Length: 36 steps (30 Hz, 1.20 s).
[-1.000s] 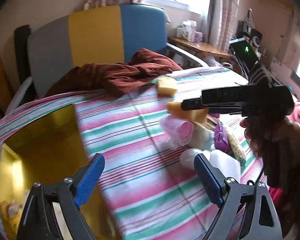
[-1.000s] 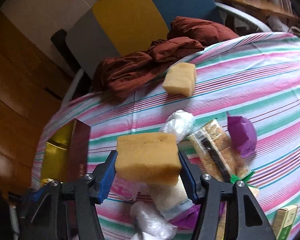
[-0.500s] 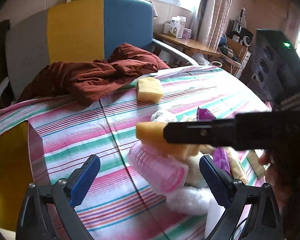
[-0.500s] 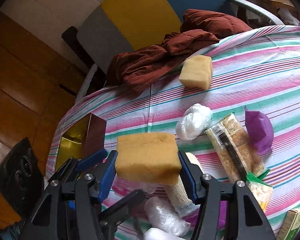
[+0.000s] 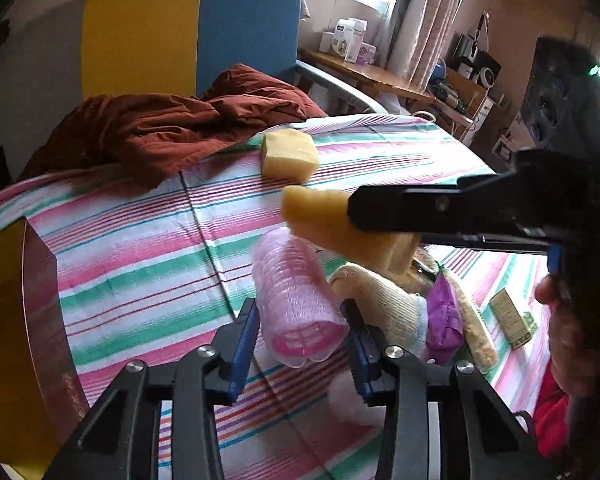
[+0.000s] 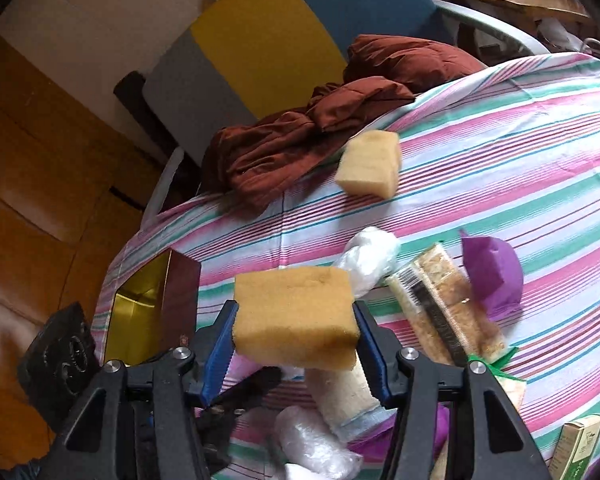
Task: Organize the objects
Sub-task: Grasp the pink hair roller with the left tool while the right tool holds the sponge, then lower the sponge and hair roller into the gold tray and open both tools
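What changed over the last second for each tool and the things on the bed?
The left tool moved in from open bedspread and narrowed around the pink hair roller; contact isn't clear. The right tool still clamps its sponge. The other sponge, brown blanket and gold box stayed put.

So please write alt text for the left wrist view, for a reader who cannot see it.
The left tongs straddle a pink hair roller lying on a striped tablecloth, with gaps beside both blue pads. Ahead, the right tongs hold a yellow sponge in the air. Another sponge and a maroon cloth lie farther back.
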Available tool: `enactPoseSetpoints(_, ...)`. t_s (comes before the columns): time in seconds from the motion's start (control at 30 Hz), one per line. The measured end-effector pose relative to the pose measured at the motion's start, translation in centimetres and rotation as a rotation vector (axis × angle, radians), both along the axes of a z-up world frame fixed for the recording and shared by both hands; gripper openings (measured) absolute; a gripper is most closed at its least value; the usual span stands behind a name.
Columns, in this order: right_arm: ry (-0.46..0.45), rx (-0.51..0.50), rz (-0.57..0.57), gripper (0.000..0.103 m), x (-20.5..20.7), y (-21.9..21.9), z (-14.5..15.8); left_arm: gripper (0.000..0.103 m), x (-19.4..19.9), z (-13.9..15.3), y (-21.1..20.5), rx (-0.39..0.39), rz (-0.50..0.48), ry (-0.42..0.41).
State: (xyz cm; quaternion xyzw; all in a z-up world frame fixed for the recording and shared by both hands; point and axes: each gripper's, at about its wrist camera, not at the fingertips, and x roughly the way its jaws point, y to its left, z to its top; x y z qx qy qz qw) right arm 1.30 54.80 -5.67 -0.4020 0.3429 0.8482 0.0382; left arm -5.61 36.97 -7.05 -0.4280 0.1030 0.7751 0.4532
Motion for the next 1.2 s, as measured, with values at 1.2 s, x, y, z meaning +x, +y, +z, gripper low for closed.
enactPoseSetpoints(1.2, 0.043, 0.173, 0.298, 0.069, -11.5, -22.2, 4.5, 0.053, -6.4, 5.4, -31.1, -0.066, 0.664, 0.185)
